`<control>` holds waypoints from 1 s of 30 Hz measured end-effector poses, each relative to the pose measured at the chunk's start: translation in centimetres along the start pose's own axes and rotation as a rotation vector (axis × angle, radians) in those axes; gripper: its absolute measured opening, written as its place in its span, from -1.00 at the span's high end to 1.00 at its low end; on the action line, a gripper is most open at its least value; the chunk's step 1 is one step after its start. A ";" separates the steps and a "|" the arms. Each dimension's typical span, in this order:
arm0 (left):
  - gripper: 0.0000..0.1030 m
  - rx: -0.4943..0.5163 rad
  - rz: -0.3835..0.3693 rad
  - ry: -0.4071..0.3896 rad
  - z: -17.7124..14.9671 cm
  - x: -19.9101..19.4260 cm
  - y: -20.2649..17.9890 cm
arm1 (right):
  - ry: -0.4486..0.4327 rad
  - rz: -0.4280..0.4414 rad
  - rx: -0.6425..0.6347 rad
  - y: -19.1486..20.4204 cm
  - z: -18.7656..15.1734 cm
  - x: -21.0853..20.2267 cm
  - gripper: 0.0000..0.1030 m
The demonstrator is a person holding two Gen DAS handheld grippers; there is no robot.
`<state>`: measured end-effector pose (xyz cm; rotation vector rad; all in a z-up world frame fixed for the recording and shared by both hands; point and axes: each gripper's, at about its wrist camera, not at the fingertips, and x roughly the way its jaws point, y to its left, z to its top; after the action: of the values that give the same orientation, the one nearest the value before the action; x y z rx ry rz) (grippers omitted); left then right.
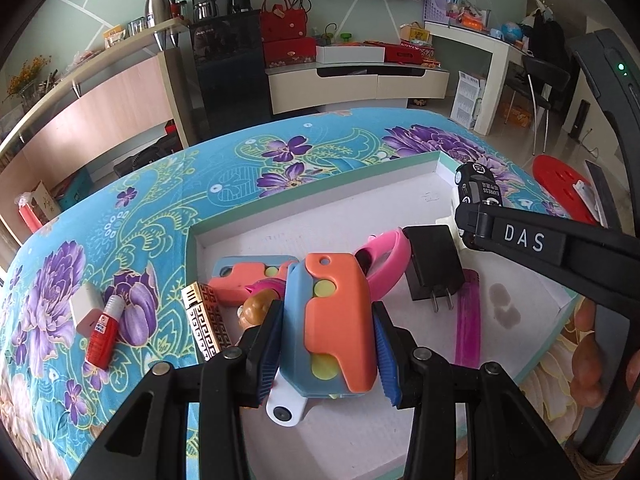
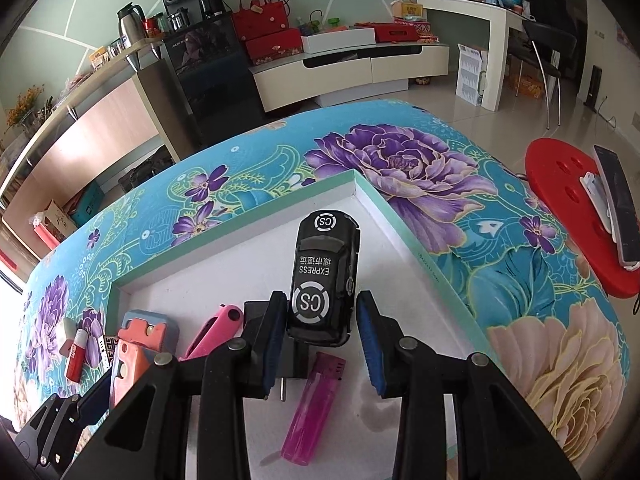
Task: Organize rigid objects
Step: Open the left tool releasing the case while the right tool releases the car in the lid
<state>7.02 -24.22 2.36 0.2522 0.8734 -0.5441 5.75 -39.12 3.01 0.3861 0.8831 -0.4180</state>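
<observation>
My left gripper (image 1: 327,312) is shut on an orange-and-blue plastic toy (image 1: 336,332), its blue pads pressing both sides, low over the white tray (image 1: 312,216). A white tab sticks out under the toy. My right gripper (image 2: 321,300) is shut on a black toy car (image 2: 324,272) marked "EXPRESS", held over the tray's far right part. In the left wrist view the right gripper (image 1: 468,224) reaches in from the right with the car (image 1: 478,188). In the right wrist view the left gripper (image 2: 52,420) shows at the bottom left.
In the tray lie a second orange-and-blue toy (image 1: 244,280), a pink cutter (image 1: 384,256), a black plug adapter (image 1: 434,268), a magenta lighter (image 2: 312,408) and a brown figure (image 1: 256,308). A gold patterned lighter (image 1: 204,320) leans on the rim. A red bottle (image 1: 102,332) and white cube (image 1: 86,308) lie on the floral cloth.
</observation>
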 end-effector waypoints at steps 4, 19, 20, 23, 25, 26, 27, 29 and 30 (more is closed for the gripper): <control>0.11 -0.008 -0.009 -0.003 0.1 -0.2 0.2 | 0.011 -0.007 -0.004 0.1 0.0 0.1 0.24; -0.35 -0.088 0.017 -0.079 1.0 -3.2 3.7 | -0.025 0.002 -0.052 1.7 0.4 -1.8 -0.31; -0.37 -0.108 0.033 -0.081 1.1 -3.3 4.5 | -0.026 0.011 -0.052 1.9 0.5 -1.9 -0.31; -0.58 -0.188 0.071 -0.076 0.9 -3.3 7.3 | -0.014 0.031 -0.076 2.9 0.4 -1.9 -0.41; -0.60 -0.253 0.088 -0.072 0.6 -3.3 9.4 | -0.004 0.019 -0.114 3.9 0.2 -1.7 -0.47; -0.64 -0.283 0.102 -0.070 0.4 -3.3 10.4 | 0.000 0.011 -0.130 4.4 0.1 -1.5 -0.47; -0.79 -0.308 0.119 -0.068 0.2 -3.3 11.4 | 0.005 0.009 -0.142 4.9 0.0 -1.4 -0.47; -0.98 -0.347 0.169 -0.068 -0.3 -3.4 13.1 | 0.018 0.024 -0.165 6.0 -0.3 -1.2 -0.49; -0.99 -0.363 0.200 -0.069 -0.6 -3.5 14.0 | 0.026 0.030 -0.180 6.6 -0.5 -1.1 -0.52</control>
<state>12.51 -11.09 4.61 -0.0111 0.8520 -0.2011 8.13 -33.05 4.58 0.2392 0.9310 -0.3038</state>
